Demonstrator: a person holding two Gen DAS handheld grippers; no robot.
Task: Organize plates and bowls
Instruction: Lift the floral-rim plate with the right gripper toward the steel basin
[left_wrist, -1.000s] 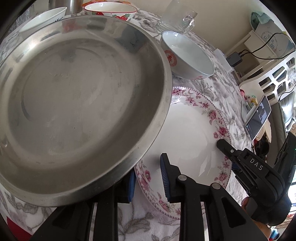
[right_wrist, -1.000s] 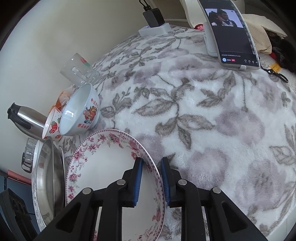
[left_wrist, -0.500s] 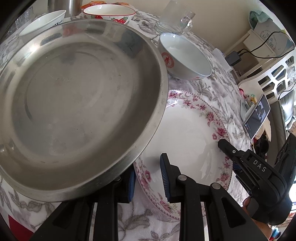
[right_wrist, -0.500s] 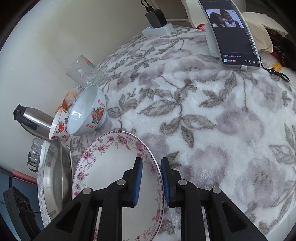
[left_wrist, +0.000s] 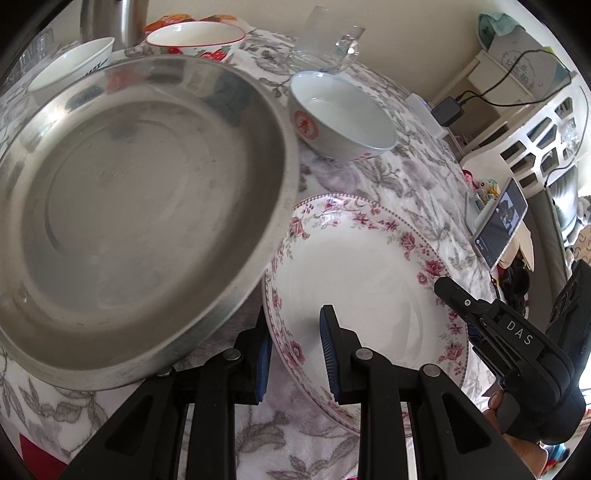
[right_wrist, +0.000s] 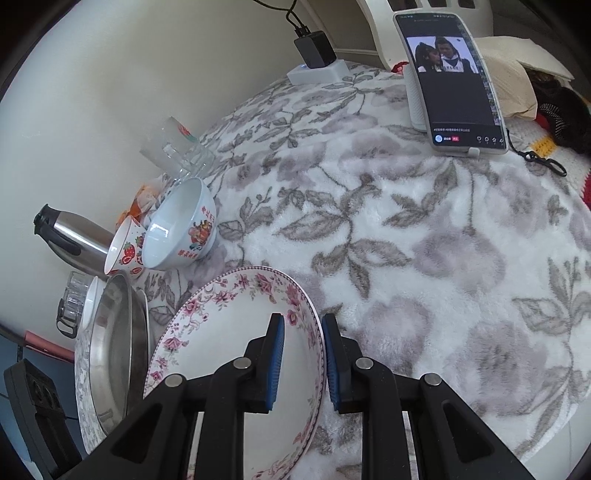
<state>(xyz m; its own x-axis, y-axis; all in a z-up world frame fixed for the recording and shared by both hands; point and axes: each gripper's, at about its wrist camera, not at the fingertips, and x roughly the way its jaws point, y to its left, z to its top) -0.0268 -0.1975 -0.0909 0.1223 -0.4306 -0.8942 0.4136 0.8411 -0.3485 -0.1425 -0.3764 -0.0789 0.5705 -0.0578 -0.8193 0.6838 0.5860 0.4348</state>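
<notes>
Steel pan (left_wrist: 140, 225) clamped in left tool (left_wrist: 295, 350), floral plate (right_wrist: 236, 354) in right tool (right_wrist: 302, 363); bowl (right_wrist: 181, 230), glass (right_wrist: 173, 153) near

Both my feeds were bright with soft daylight. In the left view light came from the far right edge, where the frame washed out. The steel pan (left_wrist: 140, 221) showed dull reflections, its near rim smeared by blur. A small glare patch sat on the plate (left_wrist: 369, 288). Shadows were faint on the cloth (right_wrist: 424, 258). Fisheye bending curved everything toward the black corners. The phone (right_wrist: 454, 85) screen read sharp.
</notes>
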